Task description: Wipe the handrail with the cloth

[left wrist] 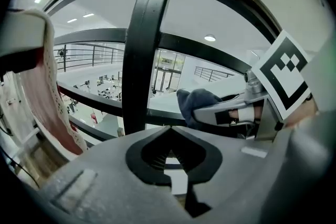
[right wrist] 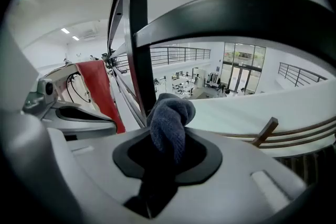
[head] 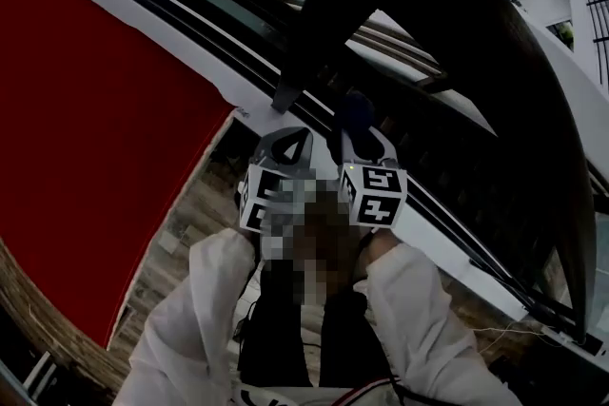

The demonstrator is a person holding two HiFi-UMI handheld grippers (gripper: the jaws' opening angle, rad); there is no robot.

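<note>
Right gripper view: shows the right gripper (right wrist: 168, 139) clamped shut on a dark blue cloth (right wrist: 170, 118), with the bunched end standing up out of the jaws at frame centre. Places that bunch in front of the foot of a black upright post (right wrist: 139, 44). Puts the broad dark handrail (right wrist: 236, 13) in an arc across the upper right, clearly above the cloth with pale background between them. Catches a strip of red fabric (right wrist: 100, 86) at left of centre, beside the post.

Left gripper view: shows the left gripper (left wrist: 169, 131) with jaws drawn together and nothing between them – only the dark diamond-shaped recess at lower centre. Sets the same post (left wrist: 142, 50) upright just beyond the tips. Finds the other gripper at right of centre, cloth (left wrist: 195, 105) poking from its end toward the post.

Head view: puts both grippers side by side at frame centre, left (head: 285, 147) and right (head: 363, 140), close together but apart at the tips. Holds the cloth (head: 356, 109) just under the handrail (head: 476, 33), which sweeps from the top of the frame down the right side – contact between the two not clear from here. Fills the left half with the red fabric (head: 86, 128). Shows white sleeves (head: 205, 299) at the bottom, behind the grippers.
</note>
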